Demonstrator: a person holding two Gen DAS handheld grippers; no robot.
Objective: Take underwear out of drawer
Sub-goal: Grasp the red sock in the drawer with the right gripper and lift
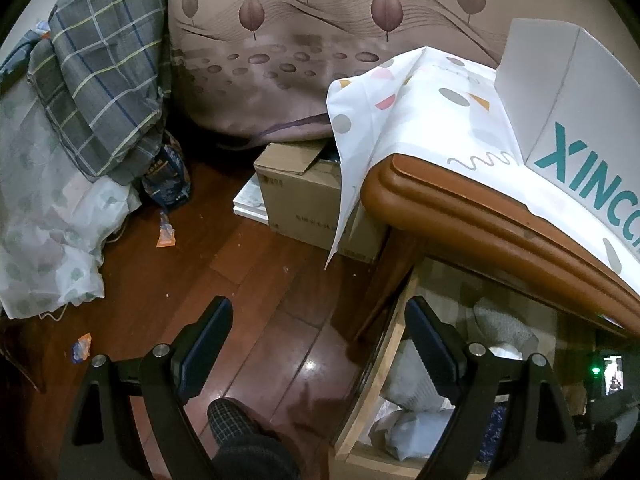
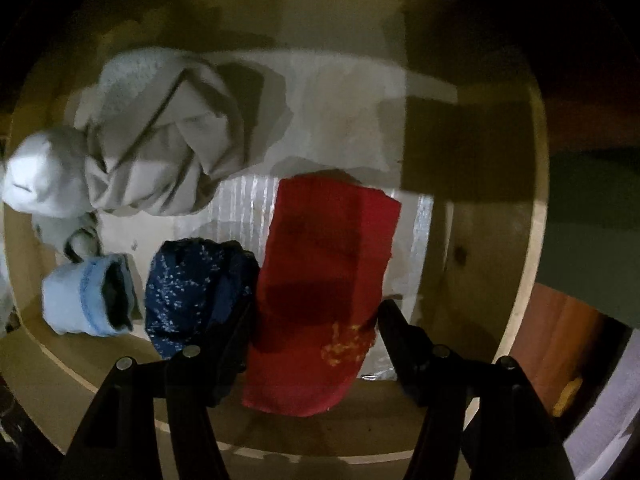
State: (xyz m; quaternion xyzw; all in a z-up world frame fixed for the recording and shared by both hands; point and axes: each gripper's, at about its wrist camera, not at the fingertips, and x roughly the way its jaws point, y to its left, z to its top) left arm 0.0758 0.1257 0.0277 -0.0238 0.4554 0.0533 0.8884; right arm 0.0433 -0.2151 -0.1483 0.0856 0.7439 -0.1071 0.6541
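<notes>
Dark red wooden floor [image 1: 256, 280] fills the lower part of my left view, with a brown cardboard box [image 1: 304, 200] standing on it beside the wooden cabinet [image 1: 472, 216]. On the cabinet top lie a white spotted cloth [image 1: 432, 112] and a white carton with green letters [image 1: 568, 120].

My left gripper [image 1: 320, 344] points down at a slant over the floor, just beside the front left corner of the open drawer [image 1: 384, 376]. Its jaws stand wide apart and nothing is between them. Below it I see my own leg in checked trousers [image 1: 236, 424].

My right gripper [image 2: 316, 320] points straight down into the drawer. Its jaws are spread and are not pressing on anything that I can see; the red cloth [image 2: 324, 272] lies between the two fingers, near the front edge of the drawer. Whether the fingertips touch the cloth I cannot tell, because the picture is a little blurred.

Inside the drawer, the biggest thing is a crumpled grey-white garment [image 2: 160, 140] in the back left corner. The red cloth, with a small yellow pattern at its near end, lies in the middle. Just beside it on the left is a dark blue speckled piece [image 2: 192, 292], touching the left finger [image 2: 228, 340]. Farther left, by the left wall, is a rolled light blue piece [image 2: 88, 296]. A white rounded bundle [image 2: 40, 172] sits at the left wall behind it.
</notes>
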